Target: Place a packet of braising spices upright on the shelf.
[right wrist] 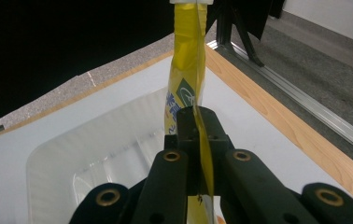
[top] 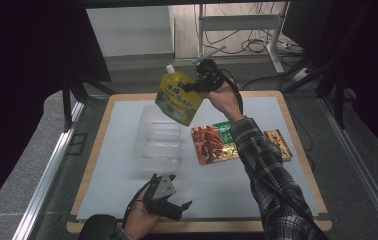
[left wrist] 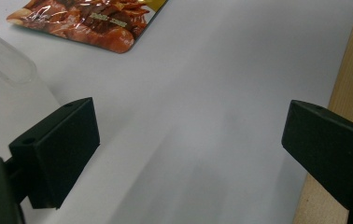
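R gripper (top: pixel 193 86) is clamped on the edge of a glossy yellow spouted pouch (top: pixel 176 96), soft film w/ white cap, held in the air; the pouch hangs at approx 9 o'clock of the jaws, above a clear ribbed plastic tray (top: pixel 158 140) on the white mat. L gripper (top: pixel 177 206) rests at the table's 6 o'clock edge, matte black jaws wide apart, nothing between. Shiny red snack packet (top: pixel 208 144) lies flat at 3 o'clock of the tray.

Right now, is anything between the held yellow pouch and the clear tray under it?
Nothing visible. The right tool holds the yellow pouch in the air above the clear tray, whose inside looks empty.
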Motion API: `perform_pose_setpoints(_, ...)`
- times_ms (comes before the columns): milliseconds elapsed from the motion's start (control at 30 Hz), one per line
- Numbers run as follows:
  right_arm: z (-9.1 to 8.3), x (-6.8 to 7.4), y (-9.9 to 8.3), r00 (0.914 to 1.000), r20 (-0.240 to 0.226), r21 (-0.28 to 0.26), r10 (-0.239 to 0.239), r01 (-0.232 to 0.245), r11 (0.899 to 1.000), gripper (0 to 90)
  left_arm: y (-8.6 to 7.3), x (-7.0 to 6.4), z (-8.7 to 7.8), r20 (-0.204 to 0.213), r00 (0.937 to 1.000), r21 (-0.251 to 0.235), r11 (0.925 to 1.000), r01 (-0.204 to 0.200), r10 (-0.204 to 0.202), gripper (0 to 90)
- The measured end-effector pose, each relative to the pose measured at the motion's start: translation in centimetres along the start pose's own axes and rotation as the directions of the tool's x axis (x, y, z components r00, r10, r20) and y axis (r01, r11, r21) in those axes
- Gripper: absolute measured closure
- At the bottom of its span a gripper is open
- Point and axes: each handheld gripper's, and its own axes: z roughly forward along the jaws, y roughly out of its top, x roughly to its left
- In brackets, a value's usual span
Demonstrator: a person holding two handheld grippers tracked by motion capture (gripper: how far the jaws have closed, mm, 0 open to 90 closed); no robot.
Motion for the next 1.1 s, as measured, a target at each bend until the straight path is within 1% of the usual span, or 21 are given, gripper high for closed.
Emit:
perform_pose_setpoints(267,2.0,0.3,0.7,1.0,-0.003,0.011,-0.001,0.001,1.0,89.1,0.0,0.0,0.0,0.005,1.0,-0.002,1.0,0.0,0.0,4.0)
perform_pose_setpoints(367,3.0,0.5,0.9,1.0,-0.005,0.022,-0.002,0.002,1.0,89.1,0.0,-0.1,0.0,0.007,1.0,-0.003,1.0,-0.001,0.001,4.0)
perform_pose_setpoints(433,3.1,0.5,1.0,1.0,-0.008,0.021,-0.004,0.005,1.0,89.1,0.0,-0.1,0.0,0.008,1.0,-0.003,1.0,-0.002,0.002,4.0)
perform_pose_setpoints(567,3.6,1.0,1.5,0.9997,0.0,0.039,-0.023,0.023,0.999,89.1,0.0,-0.1,0.0,0.011,0.9999,0.002,1.0,-0.005,0.004,4.0)
perform_pose_setpoints(700,4.4,1.2,1.6,0.9996,0.008,0.05,-0.028,0.028,0.998,89.1,0.1,-0.2,0.0,0.011,0.9999,0.001,1.0,-0.005,0.005,4.0)
perform_pose_setpoints(767,5.0,1.2,1.5,0.9997,0.006,0.068,-0.022,0.022,0.997,89.1,0.1,-0.2,0.0,0.012,0.9999,0.001,1.0,-0.005,0.005,4.0)
perform_pose_setpoints(800,5.6,1.3,1.4,0.9997,0.003,0.085,-0.026,0.026,0.996,89.0,0.0,-0.1,0.0,0.011,0.9999,0.002,1.0,-0.006,0.006,4.0)
perform_pose_setpoints(833,5.9,1.2,1.4,0.9994,0.001,0.09,-0.036,0.035,0.995,89.0,0.0,-0.1,0.0,0.011,0.9999,0.002,1.0,-0.006,0.006,4.0)
perform_pose_setpoints(867,5.9,1.2,1.4,0.9994,0.001,0.09,-0.036,0.035,0.995,89.0,0.0,-0.1,0.0,0.012,0.9999,0.002,1.0,-0.005,0.005,4.0)
perform_pose_setpoints(900,6.1,1.3,1.3,0.9996,0.003,0.099,-0.027,0.027,0.995,89.0,0.0,-0.1,0.0,0.013,0.9999,0.001,1.0,-0.005,0.004,4.0)
perform_pose_setpoints(933,6.6,1.3,1.3,0.9995,0.005,0.115,-0.032,0.032,0.993,89.0,0.0,-0.1,0.0,0.012,0.9999,0.002,1.0,-0.005,0.005,4.0)
perform_pose_setpoints(1100,7.6,1.4,1.2,0.9994,0.006,0.133,-0.035,0.034,0.99,88.9,0.0,-0.1,0.0,0.012,0.9999,0.003,1.0,-0.005,0.005,4.0)
